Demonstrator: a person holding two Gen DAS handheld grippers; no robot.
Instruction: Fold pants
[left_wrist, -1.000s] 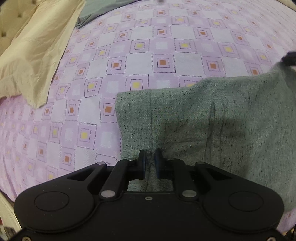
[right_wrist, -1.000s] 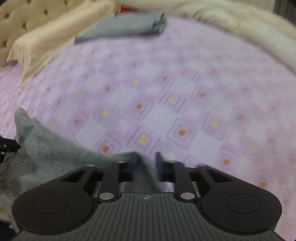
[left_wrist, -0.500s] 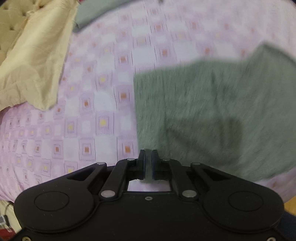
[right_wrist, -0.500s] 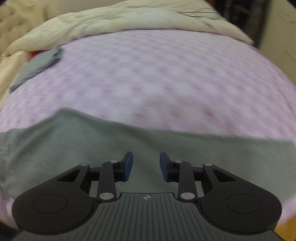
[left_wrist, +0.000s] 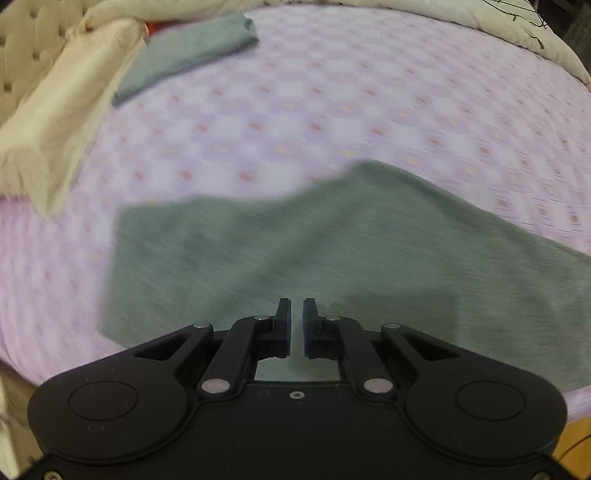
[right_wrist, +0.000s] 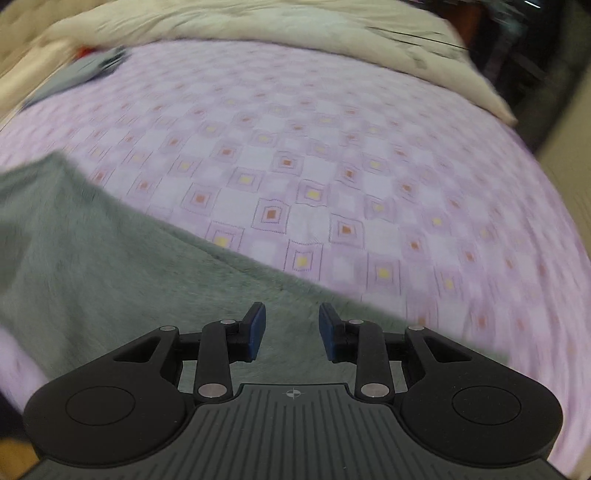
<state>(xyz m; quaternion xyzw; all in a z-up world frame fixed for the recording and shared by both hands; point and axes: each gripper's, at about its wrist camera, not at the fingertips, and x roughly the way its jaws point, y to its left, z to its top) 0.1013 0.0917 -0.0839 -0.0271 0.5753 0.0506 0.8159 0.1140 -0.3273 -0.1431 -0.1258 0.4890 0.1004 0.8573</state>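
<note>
The grey-green pants (left_wrist: 332, 251) lie flat on the purple checked bedsheet (left_wrist: 332, 110), near the bed's front edge. They also show in the right wrist view (right_wrist: 122, 266). My left gripper (left_wrist: 295, 314) hovers above the pants with its jaws nearly closed, a thin gap between them, and nothing in them. My right gripper (right_wrist: 291, 321) is open and empty above the pants' near edge. Both views are blurred by motion.
A second folded grey garment (left_wrist: 184, 55) lies at the back left of the bed beside a beige pillow (left_wrist: 55, 122). A cream duvet (right_wrist: 258, 22) runs along the far side. The bed's right edge (right_wrist: 546, 155) drops off to a dark floor.
Both grippers let go of the pants and pulled back and up. The pants went from lifted and bunched to lying spread on the sheet. The right gripper opened.
</note>
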